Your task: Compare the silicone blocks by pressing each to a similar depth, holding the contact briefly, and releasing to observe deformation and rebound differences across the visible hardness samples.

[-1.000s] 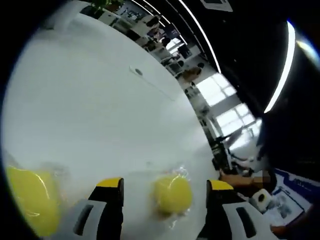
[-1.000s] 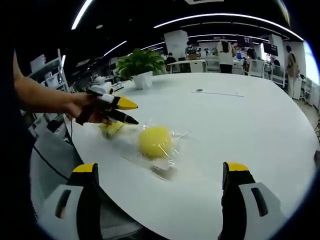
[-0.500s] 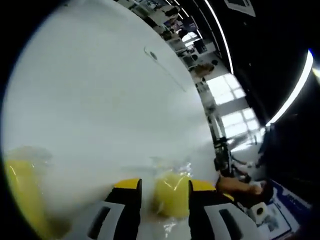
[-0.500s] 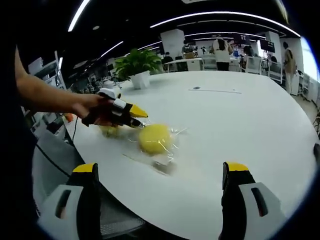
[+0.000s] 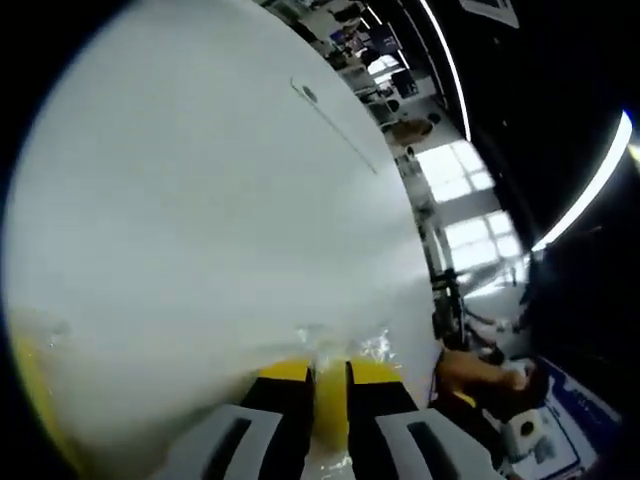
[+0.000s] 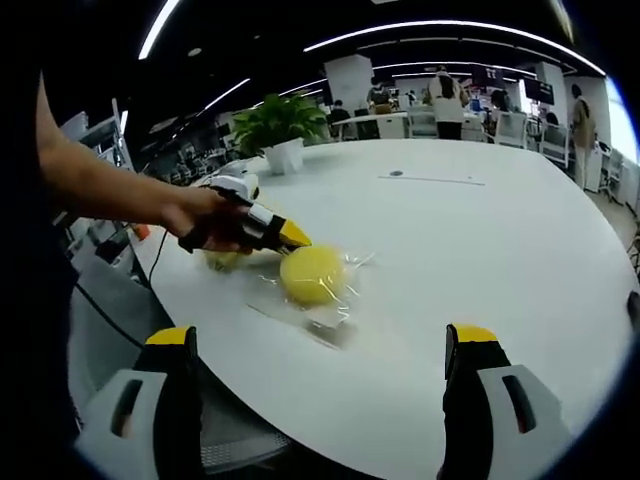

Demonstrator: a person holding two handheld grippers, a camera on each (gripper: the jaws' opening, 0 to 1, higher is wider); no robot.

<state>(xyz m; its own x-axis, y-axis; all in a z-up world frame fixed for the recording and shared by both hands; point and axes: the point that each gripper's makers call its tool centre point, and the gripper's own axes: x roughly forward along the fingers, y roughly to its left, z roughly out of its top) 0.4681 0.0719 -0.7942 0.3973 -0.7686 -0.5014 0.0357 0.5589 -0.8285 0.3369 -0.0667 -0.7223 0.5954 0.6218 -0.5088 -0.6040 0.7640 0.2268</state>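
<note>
Over the last second the left hand-held gripper (image 5: 329, 395) closes from wide apart to nearly together, and the yellow silicone block (image 5: 329, 410) between its yellow-tipped jaws shrinks from a rounded lump to a thin upright sliver. By my reading, the press on this sample has reached its depth and the brief hold comes next, with the release and rebound not yet done. In the left gripper view the squeezed block sits right between the jaws, touching both, wrapped in crinkled clear film and resting on the white table (image 5: 200, 200). The right gripper view gives a wider look: a hand (image 6: 205, 220) brings the left hand-held gripper (image 6: 290, 237) in from the left, its tips at the left flank of a round yellow block (image 6: 312, 275) in clear wrap, near the table's close edge. A second, smaller yellow sample (image 6: 225, 260) lies just beside it, under the hand, untouched as far as I can tell. The right hand-held gripper (image 6: 325, 345) hangs wide open, holding nothing, well short of the blocks.
</note>
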